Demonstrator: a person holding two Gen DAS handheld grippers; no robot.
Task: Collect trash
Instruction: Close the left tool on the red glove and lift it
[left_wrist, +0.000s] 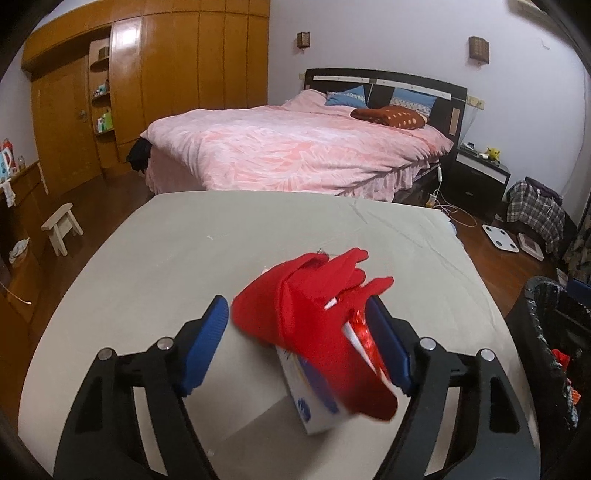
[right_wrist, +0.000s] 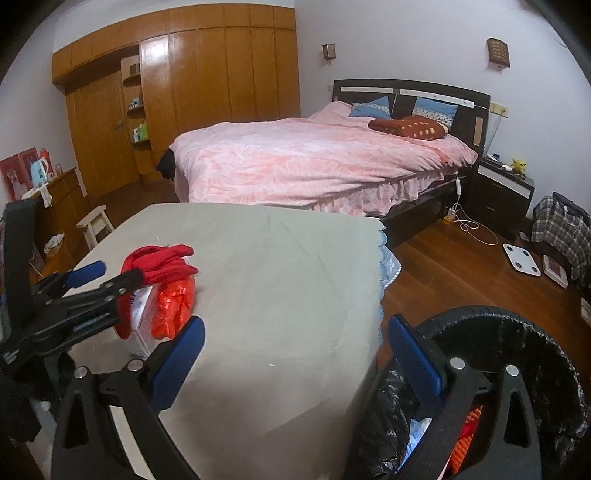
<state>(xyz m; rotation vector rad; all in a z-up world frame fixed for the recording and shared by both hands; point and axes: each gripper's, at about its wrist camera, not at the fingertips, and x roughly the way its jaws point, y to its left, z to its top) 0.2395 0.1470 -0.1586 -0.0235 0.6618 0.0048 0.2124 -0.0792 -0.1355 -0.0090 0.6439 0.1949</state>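
A red cloth (left_wrist: 314, 317) lies draped over a white and blue box (left_wrist: 317, 402) with a red plastic bag (right_wrist: 173, 310) beside it, on the grey-covered table (left_wrist: 184, 258). My left gripper (left_wrist: 299, 325) is open around this pile, its right finger touching the cloth. In the right wrist view the cloth (right_wrist: 159, 258) and box (right_wrist: 140, 325) sit at the left, with the left gripper (right_wrist: 110, 273) around them. My right gripper (right_wrist: 295, 339) is open and empty above the table's right edge, beside the black-lined trash bin (right_wrist: 517, 369).
The trash bin (left_wrist: 550, 332) stands on the floor right of the table and holds some trash. A pink bed (left_wrist: 295, 151), a wooden wardrobe (left_wrist: 166, 74), a small stool (left_wrist: 61, 225), a nightstand (left_wrist: 476, 181) and a white scale (left_wrist: 500, 236) lie beyond.
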